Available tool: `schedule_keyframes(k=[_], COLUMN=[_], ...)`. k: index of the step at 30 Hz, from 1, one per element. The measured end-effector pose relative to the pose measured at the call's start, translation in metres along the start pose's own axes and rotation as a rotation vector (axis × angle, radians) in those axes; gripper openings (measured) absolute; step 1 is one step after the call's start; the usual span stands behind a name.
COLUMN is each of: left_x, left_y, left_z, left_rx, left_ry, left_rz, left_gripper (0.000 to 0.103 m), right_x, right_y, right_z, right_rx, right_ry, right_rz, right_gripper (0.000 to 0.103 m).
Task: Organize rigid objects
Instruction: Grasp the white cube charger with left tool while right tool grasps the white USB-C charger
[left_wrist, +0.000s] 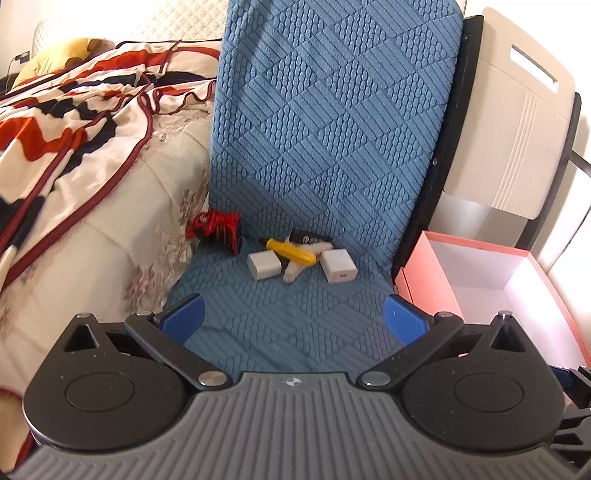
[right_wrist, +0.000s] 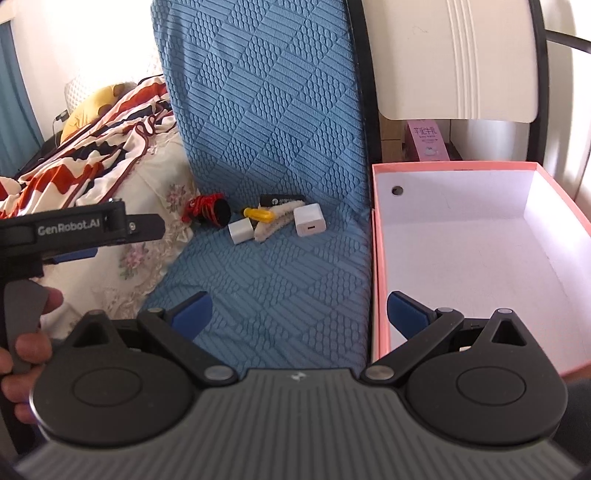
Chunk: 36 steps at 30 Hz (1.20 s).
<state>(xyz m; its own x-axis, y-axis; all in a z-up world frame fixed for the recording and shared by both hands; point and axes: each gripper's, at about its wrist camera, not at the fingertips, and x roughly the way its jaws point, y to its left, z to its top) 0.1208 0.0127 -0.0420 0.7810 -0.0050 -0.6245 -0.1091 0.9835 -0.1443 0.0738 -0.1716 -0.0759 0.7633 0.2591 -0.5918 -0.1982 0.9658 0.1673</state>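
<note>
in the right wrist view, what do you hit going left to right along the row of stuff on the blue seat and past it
red and black item → small white block → white charger → pink box

Two white chargers (left_wrist: 263, 265) (left_wrist: 338, 270), one yellow screwdriver (left_wrist: 291, 250), one pink box (right_wrist: 380, 258).

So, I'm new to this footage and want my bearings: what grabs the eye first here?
First, the blue textured chair cover, with a small cluster at the back of its seat: two white charger cubes, a yellow-handled tool and a red-and-black item. Next, the empty pink box right of the chair. Both grippers' jaws are open, holding nothing.
</note>
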Motion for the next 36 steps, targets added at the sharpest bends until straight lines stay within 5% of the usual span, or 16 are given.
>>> schedule_keyframes(k=[11,16,36], left_x=[0.077,0.115,0.250], left_y=[0.018,0.027,0.057], left_z=[0.032,0.038,0.024], left_rx=[-0.027,-0.056,-0.121], left_ry=[0.017,0.036,0.204], left_rz=[0.001,-0.021,0.018], left_gripper=[0.103,0.103,0.099], right_x=[0.058,0.085,0.220], right_y=[0.016,0.020,0.004], right_z=[0.033,0.042,0.065], right_rx=[-0.086,-0.112,-0.147], right_ry=[-0.022,-0.036,0.057], right_rz=[0.013,-0.002,0.020], right_gripper=[0.095,0.075,0.067])
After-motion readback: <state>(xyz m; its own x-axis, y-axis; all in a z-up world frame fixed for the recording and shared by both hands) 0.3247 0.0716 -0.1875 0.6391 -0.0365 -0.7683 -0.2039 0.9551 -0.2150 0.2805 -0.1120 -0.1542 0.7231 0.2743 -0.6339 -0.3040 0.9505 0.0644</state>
